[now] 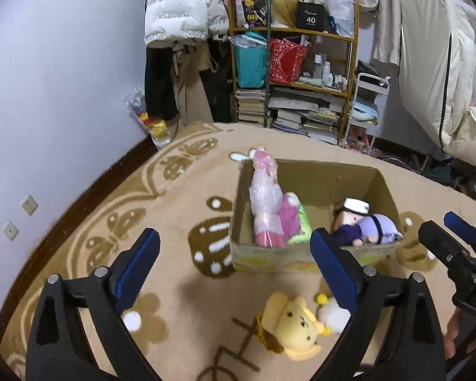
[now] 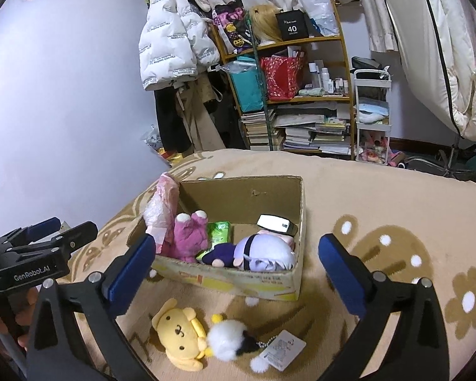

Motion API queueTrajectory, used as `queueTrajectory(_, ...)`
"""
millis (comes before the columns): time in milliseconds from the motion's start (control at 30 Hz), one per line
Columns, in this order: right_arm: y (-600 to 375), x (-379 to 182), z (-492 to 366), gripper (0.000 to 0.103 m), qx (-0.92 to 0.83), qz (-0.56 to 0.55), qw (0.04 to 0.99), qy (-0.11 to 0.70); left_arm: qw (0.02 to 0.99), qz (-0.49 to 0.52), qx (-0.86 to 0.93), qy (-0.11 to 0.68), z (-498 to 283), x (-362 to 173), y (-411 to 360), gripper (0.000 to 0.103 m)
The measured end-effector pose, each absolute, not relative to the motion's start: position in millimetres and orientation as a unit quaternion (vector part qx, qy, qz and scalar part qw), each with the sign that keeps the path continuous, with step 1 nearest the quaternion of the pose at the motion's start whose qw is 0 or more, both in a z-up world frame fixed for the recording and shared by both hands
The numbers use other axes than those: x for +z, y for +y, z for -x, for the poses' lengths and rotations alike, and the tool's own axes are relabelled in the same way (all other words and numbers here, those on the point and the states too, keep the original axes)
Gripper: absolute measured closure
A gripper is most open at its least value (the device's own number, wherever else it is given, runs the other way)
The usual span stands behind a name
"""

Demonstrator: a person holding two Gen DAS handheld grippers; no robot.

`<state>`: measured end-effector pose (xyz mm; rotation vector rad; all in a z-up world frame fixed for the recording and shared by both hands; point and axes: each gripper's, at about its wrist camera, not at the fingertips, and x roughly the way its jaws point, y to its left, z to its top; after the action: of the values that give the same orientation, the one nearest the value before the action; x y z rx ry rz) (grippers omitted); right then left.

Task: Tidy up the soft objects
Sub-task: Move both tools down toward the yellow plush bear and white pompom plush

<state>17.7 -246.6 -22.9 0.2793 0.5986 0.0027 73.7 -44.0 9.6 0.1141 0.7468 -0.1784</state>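
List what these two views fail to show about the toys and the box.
- Cardboard box, right wrist view: floor under the doll and purple plush is covered.
- Doll's face, both views: turned down, hidden by its own hair.
- Tag on the white plush: print too small.
- Yellow plush, left wrist view: the left gripper's finger hides part of the white plush beside it.
- Pink bagged toy: plastic blurs it.
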Motion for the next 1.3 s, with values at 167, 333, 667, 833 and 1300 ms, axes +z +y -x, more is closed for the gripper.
queueTrajectory(167, -241, -20, -3, 0.0, 0.003, -0.134, 0.946, 0.295, 0.922, -0.072, -0.089, 0.37, -62, 11, -41, 0.006)
queueTrajectory(333, -235, -20, 6, 0.0, 0.006, -0.13, 0.945, 0.301, 0.913, -0.074, -0.094, 0.391, -54, 9, -40, 0.006)
queueTrajectory(667, -222, -32, 13, 0.0, 0.009, -0.122, 0.941, 0.317, 0.89, -0.077, -0.103, 0.437, -51, -11, -46, 0.006)
queueTrajectory(833, -219, -44, 8, 0.0, 0.008, -0.118, 0.936, 0.333, 0.874, -0.061, -0.105, 0.471, -60, -28, -46, 0.006)
queueTrajectory(1300, -224, -87, -13, 0.0, 0.003, -0.143, 0.906, 0.399, 0.835, -0.045, -0.1, 0.539, -89, -69, -52, 0.006)
